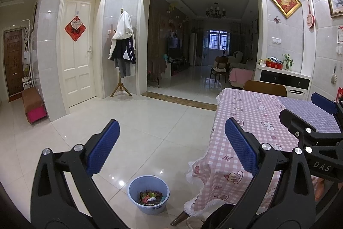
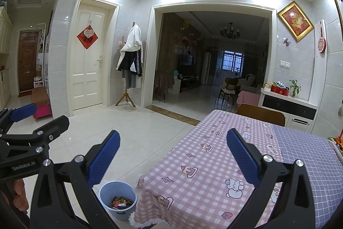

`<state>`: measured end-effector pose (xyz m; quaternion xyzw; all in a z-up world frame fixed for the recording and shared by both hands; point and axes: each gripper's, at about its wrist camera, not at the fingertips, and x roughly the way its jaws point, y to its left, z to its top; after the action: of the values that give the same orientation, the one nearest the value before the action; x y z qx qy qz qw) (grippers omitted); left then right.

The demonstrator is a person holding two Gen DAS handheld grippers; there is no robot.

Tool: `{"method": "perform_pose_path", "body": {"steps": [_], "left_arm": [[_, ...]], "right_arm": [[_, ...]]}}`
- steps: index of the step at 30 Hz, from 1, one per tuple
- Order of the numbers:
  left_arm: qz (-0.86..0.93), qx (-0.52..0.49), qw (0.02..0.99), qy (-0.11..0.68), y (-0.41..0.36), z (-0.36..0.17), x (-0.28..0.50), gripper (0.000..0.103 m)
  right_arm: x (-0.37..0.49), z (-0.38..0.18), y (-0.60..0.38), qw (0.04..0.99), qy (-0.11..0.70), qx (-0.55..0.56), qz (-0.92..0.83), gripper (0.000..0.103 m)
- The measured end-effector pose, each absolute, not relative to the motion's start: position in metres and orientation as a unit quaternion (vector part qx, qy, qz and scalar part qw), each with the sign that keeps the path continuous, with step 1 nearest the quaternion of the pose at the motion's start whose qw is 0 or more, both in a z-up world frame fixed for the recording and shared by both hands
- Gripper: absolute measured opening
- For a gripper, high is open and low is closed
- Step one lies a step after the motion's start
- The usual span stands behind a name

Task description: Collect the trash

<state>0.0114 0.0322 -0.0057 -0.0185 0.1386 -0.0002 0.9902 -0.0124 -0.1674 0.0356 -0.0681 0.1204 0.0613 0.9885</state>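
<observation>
Both tools, left tool point(image 1: 171, 143) and right tool point(image 2: 173, 153), are gaping wide, empty, above desk point(image 2: 214, 153) edge; trash-filled bin point(image 1: 149, 193) is sitting on open floor point(image 1: 150, 121) beside it.

Table point(image 2: 214, 156) is wearing a pink checked cloth, purple cloth point(image 2: 308, 156) lying over its far end. Chair point(image 2: 260, 114) sitting behind it. Coat rack point(image 1: 123, 53) standing beside white door point(image 1: 78, 46) (clothes hanging on it).

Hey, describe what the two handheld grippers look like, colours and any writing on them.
The left gripper and right gripper match: black angular plastic frames, silver round bolts, jaws faced with blue ribbed pads. White lettering reads "GenRobot.AI" on the left one's side and "DAS" on the right's. No cables show.
</observation>
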Motion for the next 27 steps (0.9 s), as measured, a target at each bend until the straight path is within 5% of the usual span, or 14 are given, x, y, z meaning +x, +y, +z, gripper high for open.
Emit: {"method": "perform_pose_path", "body": {"steps": [27], "left_arm": [[0.003,-0.017,0.987,0.162,0.033,-0.012,0.026,0.097]], "right_arm": [[0.003,0.023,-0.177,0.987,0.136,-0.056,0.063,0.098]]}}
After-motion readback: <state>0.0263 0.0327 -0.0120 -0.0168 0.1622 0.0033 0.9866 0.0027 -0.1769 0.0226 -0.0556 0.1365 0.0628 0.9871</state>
